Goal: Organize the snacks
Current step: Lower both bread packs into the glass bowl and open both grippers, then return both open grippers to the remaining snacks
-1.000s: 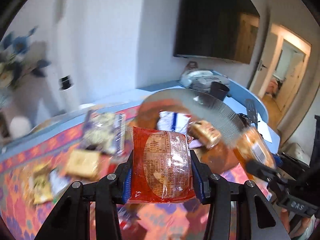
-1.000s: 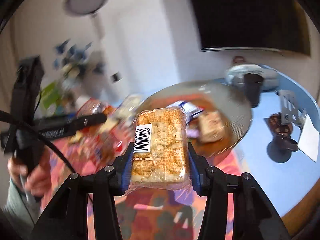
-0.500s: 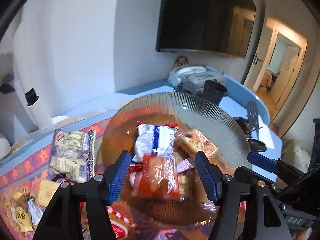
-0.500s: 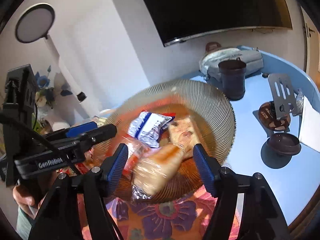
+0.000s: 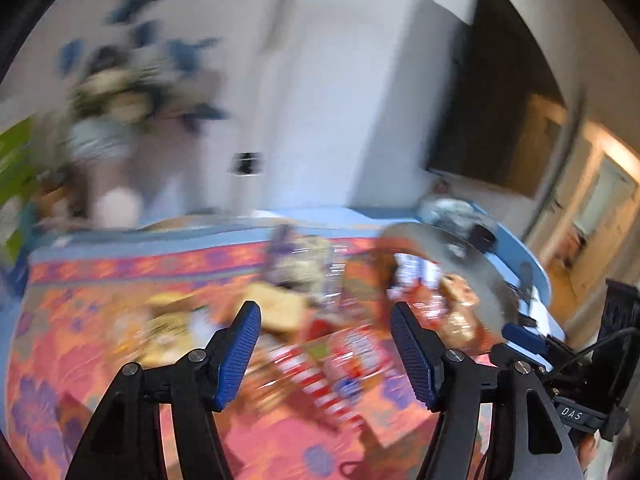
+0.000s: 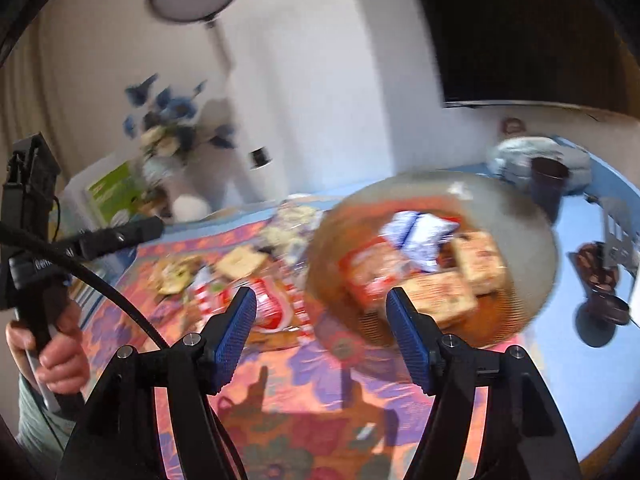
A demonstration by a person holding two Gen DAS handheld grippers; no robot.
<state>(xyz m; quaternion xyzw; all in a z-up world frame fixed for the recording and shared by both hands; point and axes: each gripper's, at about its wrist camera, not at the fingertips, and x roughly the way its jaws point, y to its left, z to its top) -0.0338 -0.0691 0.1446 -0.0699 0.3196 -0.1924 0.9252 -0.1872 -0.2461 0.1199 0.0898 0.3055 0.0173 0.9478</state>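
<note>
The left gripper (image 5: 325, 350) is spread wide and empty above the cloth (image 5: 80, 344); the right gripper (image 6: 321, 336) is spread and empty too. Beyond the right gripper's fingers the bowl (image 6: 532, 216) holds several snack packs (image 6: 444, 294). Left of the bowl, more packs (image 6: 240, 262) lie loose on the cloth, blurred.

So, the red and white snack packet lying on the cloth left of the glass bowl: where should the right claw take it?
Grip the red and white packet across its short width at the middle, coming from above. It lies flat on the flowered cloth, beside the glass bowl and just beyond the open right claw. Blur hides its sealed ends.
</note>
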